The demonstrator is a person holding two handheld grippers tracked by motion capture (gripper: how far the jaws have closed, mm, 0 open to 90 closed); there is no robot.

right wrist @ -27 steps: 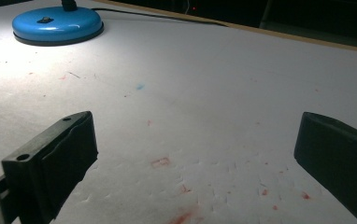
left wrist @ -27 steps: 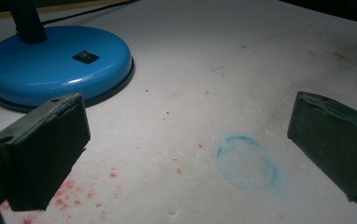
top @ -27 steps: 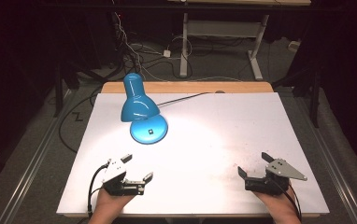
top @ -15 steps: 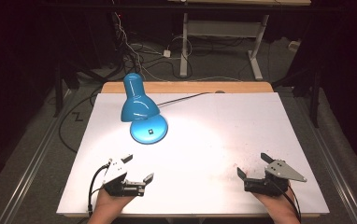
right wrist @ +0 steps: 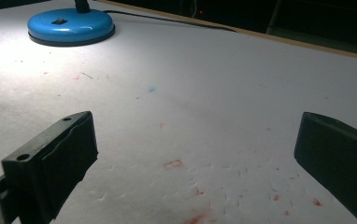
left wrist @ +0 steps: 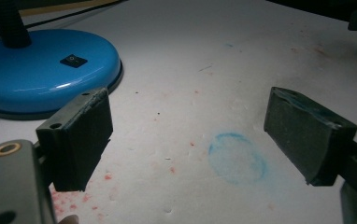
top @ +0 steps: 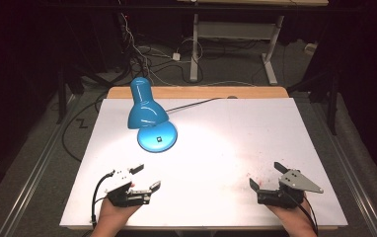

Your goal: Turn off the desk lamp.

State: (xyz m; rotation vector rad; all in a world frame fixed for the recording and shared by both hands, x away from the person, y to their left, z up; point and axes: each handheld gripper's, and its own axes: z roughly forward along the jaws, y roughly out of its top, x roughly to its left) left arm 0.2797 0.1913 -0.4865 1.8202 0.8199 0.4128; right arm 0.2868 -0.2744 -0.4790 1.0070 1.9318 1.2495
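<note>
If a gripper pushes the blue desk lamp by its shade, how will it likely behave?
The blue desk lamp probably tips or bends at its neck first, since its shade leans out. Its base looks wide and flat, so likely slides. The cord may drag.

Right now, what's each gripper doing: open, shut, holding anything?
Left gripper: open, holding nothing, low over the white table.
Right gripper: open, holding nothing, also low over the table.

We find no legible text, labels, brands or numbers, lamp base (left wrist: 41, 70) switch unmarked, white table cover (top: 236, 143) bearing stains only
</note>
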